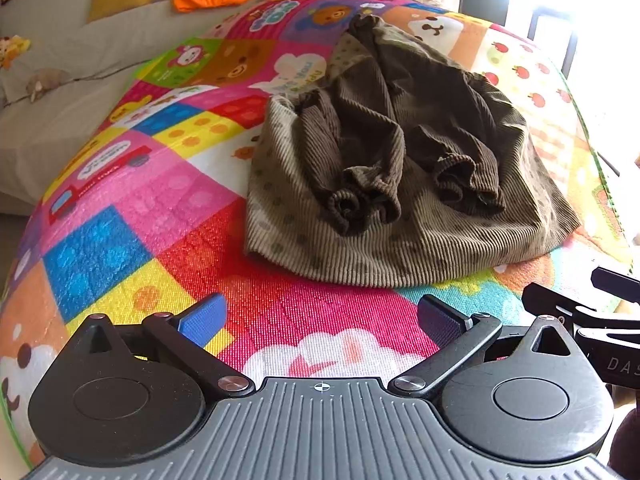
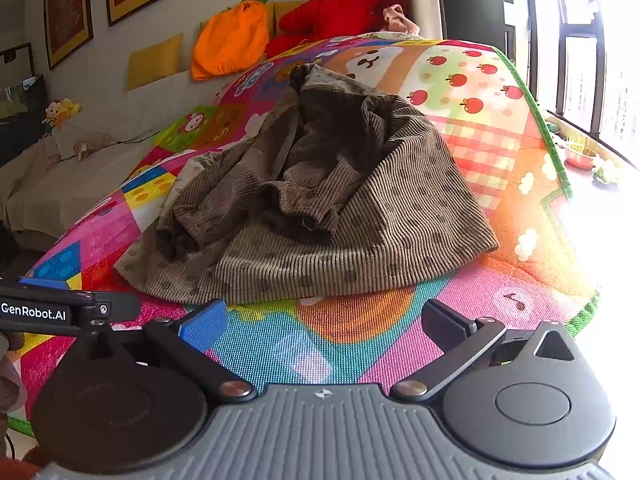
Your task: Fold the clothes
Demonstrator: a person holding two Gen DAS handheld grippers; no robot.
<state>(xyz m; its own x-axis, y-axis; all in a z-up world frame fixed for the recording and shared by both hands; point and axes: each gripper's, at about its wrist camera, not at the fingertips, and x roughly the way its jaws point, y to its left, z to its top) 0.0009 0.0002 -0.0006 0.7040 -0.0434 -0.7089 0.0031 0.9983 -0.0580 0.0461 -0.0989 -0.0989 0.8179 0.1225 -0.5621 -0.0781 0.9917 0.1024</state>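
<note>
Left wrist view looks down a slant at a brown corduroy garment lying crumpled on a bright patchwork play mat. The left gripper hangs over bare mat just short of the garment's near hem, jaws spread wide with nothing between them. Two ribbed cuffs sit bunched on top of the spotted body of the garment, drawn in toward its middle, so it seems to be a small jacket or top with its sleeves heaped on the front (hard to say whether that is a deliberate fold or just how it landed).

From the right wrist view, the right gripper is likewise held wide and empty, near the hem but apart from it, a little further right along the same edge. The black body of the left gripper shows at the left edge of this view, so the two tools sit side by side facing the cloth.

Both tools standing open and level with the near hem suggests a two-point pinch is being set up, one at each lower corner, to lift and flatten or fold the garment away toward the far side, where an orange cushion and a red cushion lie.
</note>
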